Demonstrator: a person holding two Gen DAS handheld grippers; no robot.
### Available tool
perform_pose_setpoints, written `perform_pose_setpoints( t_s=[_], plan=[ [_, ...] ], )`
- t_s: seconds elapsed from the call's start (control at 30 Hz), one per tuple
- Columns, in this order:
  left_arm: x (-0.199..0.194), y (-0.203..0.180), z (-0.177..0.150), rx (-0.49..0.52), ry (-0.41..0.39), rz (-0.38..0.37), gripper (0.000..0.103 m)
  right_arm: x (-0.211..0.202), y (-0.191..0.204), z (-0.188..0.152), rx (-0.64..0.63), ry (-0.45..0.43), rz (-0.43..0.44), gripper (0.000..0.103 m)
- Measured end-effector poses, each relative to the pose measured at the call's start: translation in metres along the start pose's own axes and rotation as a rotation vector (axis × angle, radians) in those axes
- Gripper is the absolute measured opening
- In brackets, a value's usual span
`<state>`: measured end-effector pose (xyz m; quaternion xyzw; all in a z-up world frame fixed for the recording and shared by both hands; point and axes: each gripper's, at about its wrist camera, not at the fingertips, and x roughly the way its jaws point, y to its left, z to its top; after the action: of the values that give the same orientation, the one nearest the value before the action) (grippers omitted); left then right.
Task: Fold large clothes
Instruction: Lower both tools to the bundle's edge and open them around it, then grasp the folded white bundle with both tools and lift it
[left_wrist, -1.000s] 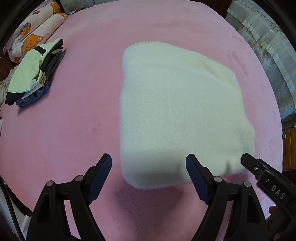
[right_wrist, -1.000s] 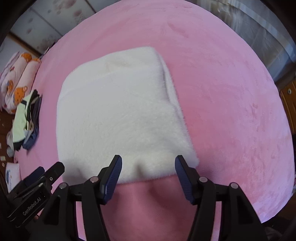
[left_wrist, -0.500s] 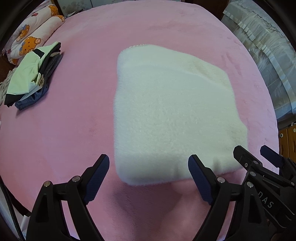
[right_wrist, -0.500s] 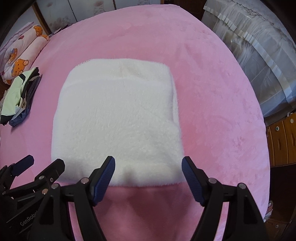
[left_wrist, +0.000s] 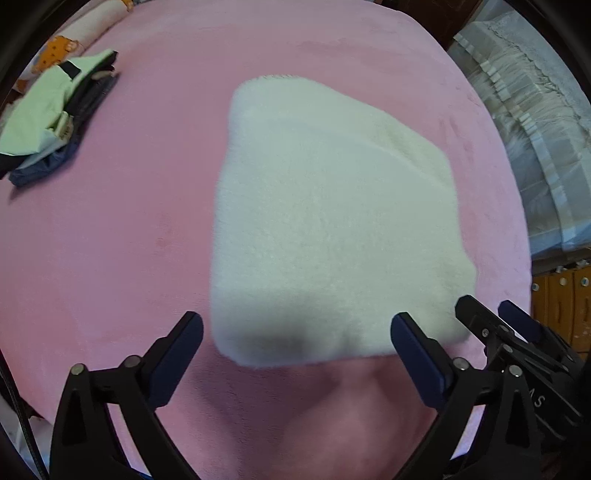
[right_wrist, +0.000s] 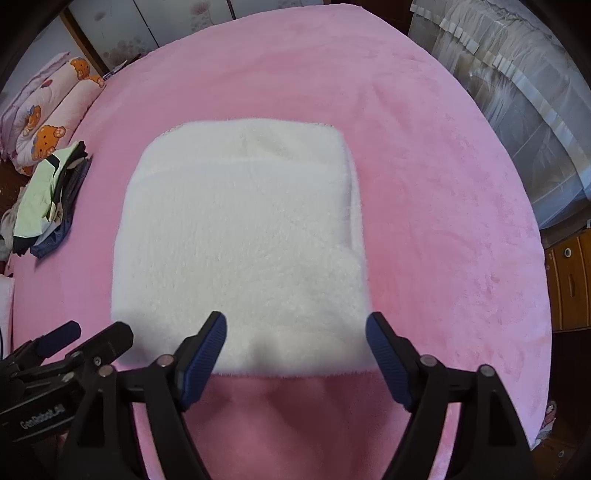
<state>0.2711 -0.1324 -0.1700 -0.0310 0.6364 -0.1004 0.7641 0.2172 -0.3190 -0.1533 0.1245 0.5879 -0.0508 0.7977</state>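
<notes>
A white fleece garment (left_wrist: 332, 221) lies folded into a thick rectangle on the pink bed cover (left_wrist: 110, 240); it also shows in the right wrist view (right_wrist: 243, 240). My left gripper (left_wrist: 295, 332) is open and empty, hovering over the garment's near edge. My right gripper (right_wrist: 295, 328) is open and empty over the same near edge, further right. The right gripper shows at the lower right of the left wrist view (left_wrist: 495, 325). The left gripper shows at the lower left of the right wrist view (right_wrist: 85, 339).
A pile of folded clothes, light green on top (left_wrist: 55, 110), lies at the bed's left side (right_wrist: 48, 199). Bear-print pillows (right_wrist: 48, 110) sit behind it. A covered piece of furniture (right_wrist: 517, 110) and wooden drawers (right_wrist: 569, 273) stand right of the bed.
Both grippers have pulled back from the folded garment's near edge and risen slightly. The right wrist view has swung so the garment sits squarer. The garment has not moved.
</notes>
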Motion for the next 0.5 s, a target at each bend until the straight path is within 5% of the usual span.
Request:
perform_pose_setpoints(
  t_s=[0.1,0.33,0.5],
  plan=[
    [0.007,0.005,0.006,-0.004,0.024,-0.047,0.102,0.006,-0.011,0.005,0.002,0.006,0.043,0.094],
    [0.036,0.031,0.028,-0.048,0.064,-0.057,0.102,0.044,-0.053,0.019,0.086,0.077,0.264,0.094],
    [0.061,0.050,0.039,-0.109,0.082,-0.095,0.102,0.083,-0.084,0.024,0.153,0.153,0.345,0.094]
  ],
)
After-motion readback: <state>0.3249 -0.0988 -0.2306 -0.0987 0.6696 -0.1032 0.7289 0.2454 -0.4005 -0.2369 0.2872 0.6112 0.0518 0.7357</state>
